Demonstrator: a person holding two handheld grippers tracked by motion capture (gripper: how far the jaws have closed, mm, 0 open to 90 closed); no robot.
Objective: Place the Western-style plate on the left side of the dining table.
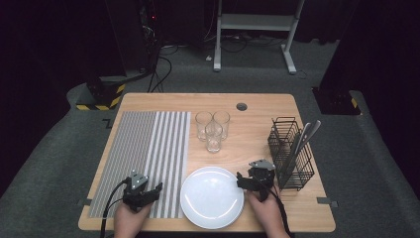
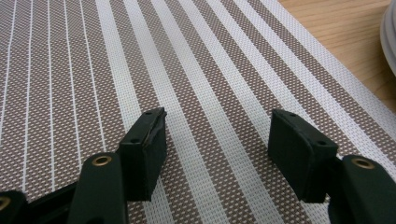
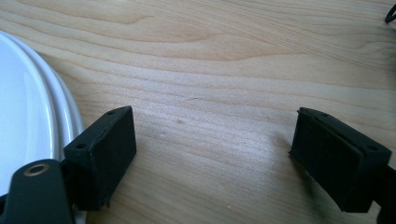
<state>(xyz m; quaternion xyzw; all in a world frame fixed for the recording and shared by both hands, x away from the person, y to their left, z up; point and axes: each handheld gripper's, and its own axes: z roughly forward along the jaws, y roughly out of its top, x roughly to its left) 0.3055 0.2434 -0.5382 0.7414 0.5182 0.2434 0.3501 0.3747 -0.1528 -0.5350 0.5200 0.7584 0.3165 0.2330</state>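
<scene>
Black left tongs gaping over placemat, right tongs gaping beside plate

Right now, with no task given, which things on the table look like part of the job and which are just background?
Likely part of the job (apparently table setting):
striped placemat
white plate
three glasses
cutlery in the wire basket
left gripper and right gripper, both with jaws open, holding nothing

Just lying about:
white desk frame
floor cables
</scene>
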